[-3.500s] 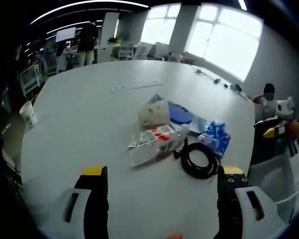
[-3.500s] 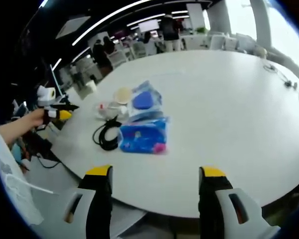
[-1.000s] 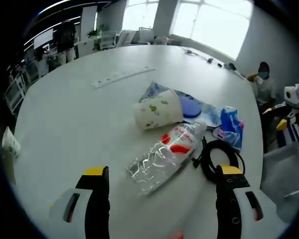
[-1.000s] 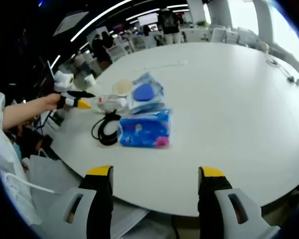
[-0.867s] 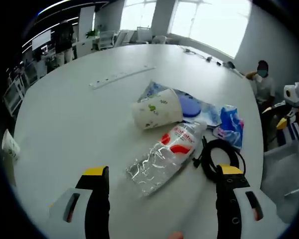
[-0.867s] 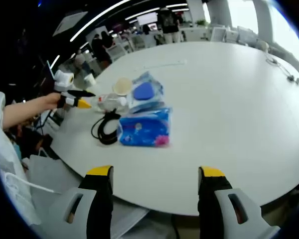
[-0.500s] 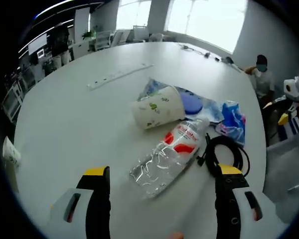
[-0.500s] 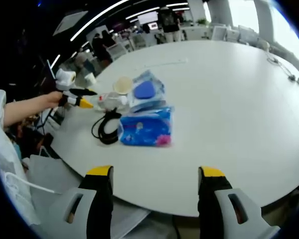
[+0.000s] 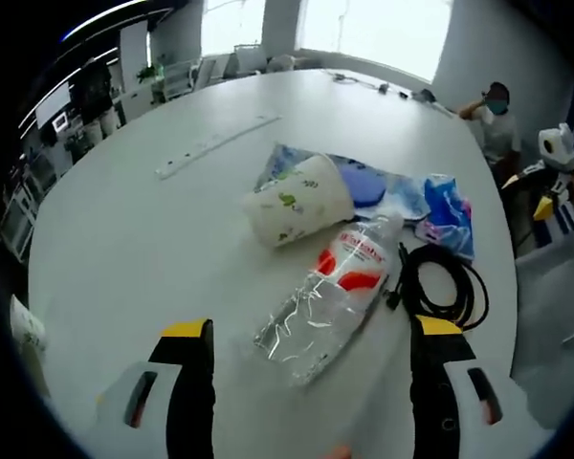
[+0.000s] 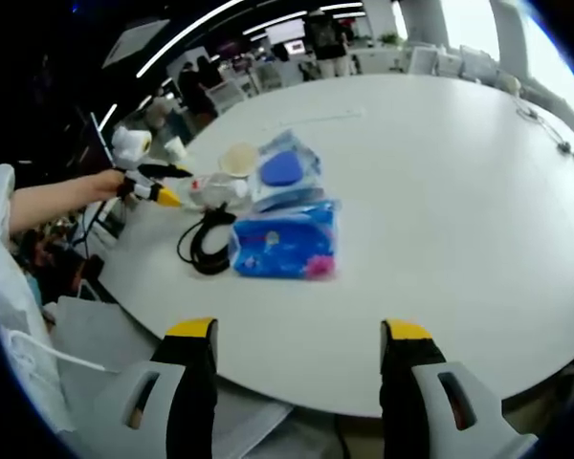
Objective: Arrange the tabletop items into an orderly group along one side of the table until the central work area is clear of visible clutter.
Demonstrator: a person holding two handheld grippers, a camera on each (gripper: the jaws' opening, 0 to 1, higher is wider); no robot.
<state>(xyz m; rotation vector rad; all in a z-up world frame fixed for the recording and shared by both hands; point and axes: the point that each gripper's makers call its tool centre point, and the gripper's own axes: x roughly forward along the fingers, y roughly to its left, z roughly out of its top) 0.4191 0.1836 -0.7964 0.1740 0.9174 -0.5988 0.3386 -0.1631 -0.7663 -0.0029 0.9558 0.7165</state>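
Observation:
A crushed clear water bottle (image 9: 327, 298) with a red label lies on the white table (image 9: 134, 229) just ahead of my open left gripper (image 9: 304, 342). Behind it a paper cup (image 9: 297, 201) lies on its side. A coiled black cable (image 9: 438, 287) rests to the bottom right of the bottle. A blue tissue pack (image 9: 450, 225) and a clear bag with a blue disc (image 9: 365, 186) lie beyond. In the right gripper view the blue pack (image 10: 282, 251), cable (image 10: 206, 247), bag (image 10: 285, 170) and cup (image 10: 237, 159) cluster ahead of my open right gripper (image 10: 297, 335). The left gripper (image 10: 151, 186) shows there beside the bottle (image 10: 210, 193).
A long white power strip (image 9: 215, 145) lies farther along the table. A paper cup (image 9: 27, 330) stands off the table edge at the left. A seated person (image 9: 493, 120) is past the far right edge. Cables (image 10: 553, 143) lie near the table's far right.
The left gripper view has closed in on the bottle and cup, which now sit larger and nearer the jaws. In the right gripper view the left gripper has moved toward the bottle.

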